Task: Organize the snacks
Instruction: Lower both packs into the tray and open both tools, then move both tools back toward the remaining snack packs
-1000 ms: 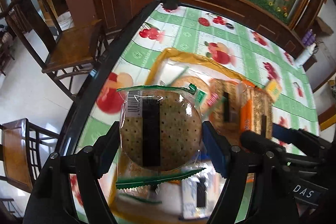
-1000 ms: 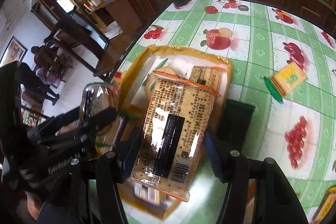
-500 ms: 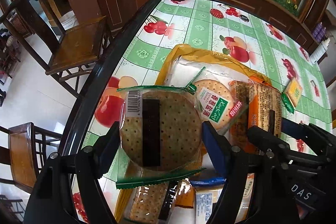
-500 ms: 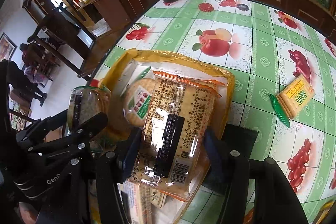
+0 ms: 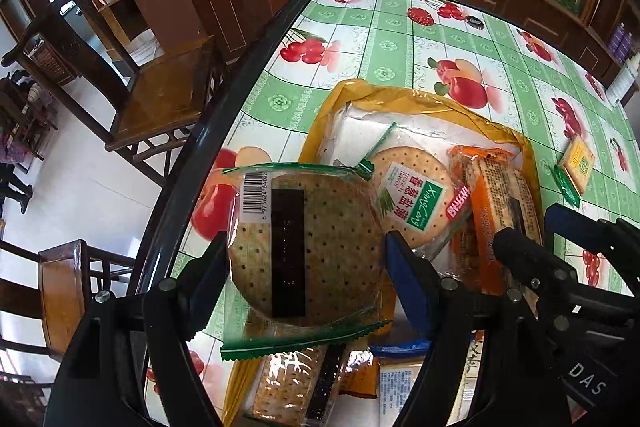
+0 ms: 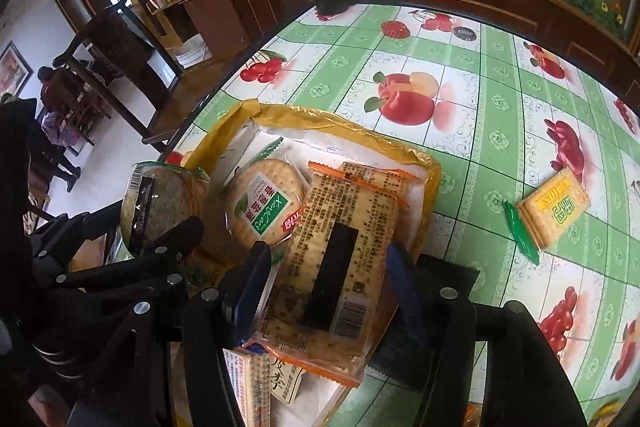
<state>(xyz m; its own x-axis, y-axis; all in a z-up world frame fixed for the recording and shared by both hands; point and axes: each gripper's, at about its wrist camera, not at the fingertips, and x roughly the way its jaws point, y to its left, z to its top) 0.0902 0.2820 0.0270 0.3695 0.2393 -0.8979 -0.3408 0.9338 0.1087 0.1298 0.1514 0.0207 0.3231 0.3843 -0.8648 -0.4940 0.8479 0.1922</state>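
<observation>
Left gripper (image 5: 306, 259) clamps a round cracker pack (image 5: 308, 247), right gripper (image 6: 326, 291) an orange-edged pack (image 6: 340, 259), both poised over the tray (image 6: 420, 163) for stowing; another pack (image 6: 552, 207) lies at three o'clock.

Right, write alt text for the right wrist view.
The right gripper clamps an orange-edged clear packet of rectangular crackers over a yellow-rimmed tray holding a round cracker pack with a green label. A small yellow cracker packet lies apart on the green fruit-print tablecloth.
</observation>
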